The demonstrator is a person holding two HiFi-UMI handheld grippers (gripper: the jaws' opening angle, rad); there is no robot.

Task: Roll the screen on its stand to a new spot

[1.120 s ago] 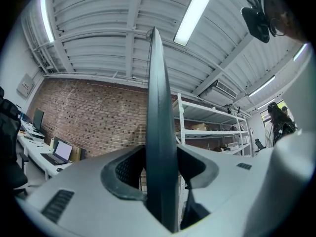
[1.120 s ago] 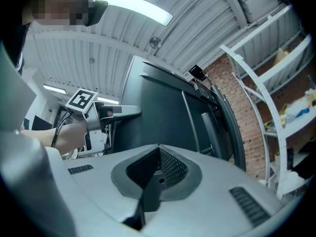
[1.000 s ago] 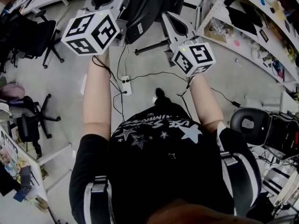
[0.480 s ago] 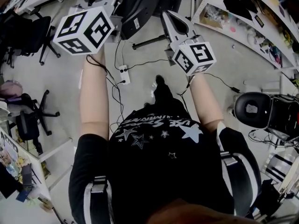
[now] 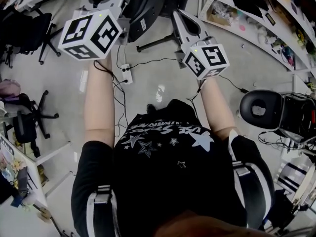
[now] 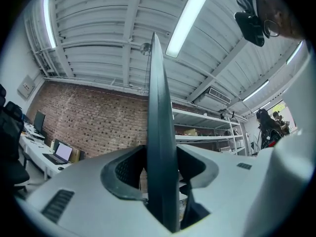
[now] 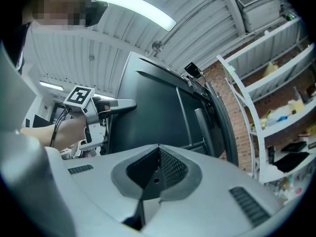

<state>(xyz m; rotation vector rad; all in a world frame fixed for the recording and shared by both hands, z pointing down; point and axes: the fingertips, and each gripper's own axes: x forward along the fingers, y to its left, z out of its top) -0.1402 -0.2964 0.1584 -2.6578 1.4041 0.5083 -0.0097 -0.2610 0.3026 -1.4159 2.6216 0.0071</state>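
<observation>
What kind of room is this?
Probably a workshop or lab office: there are metal storage shelves, rolling office chairs, a power strip on the floor, and a bare brick wall.

Black office chair (image 5: 27, 127) at 9 o'clock, white power strip (image 5: 126, 74) on floor (image 5: 237, 68) at 11, cluttered shelving (image 5: 256, 21) at 2, round black seat (image 5: 259, 110) at 3.

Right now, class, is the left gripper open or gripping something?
Gripping: the left gripper clamps the screen, its edge between both jaws.
</observation>
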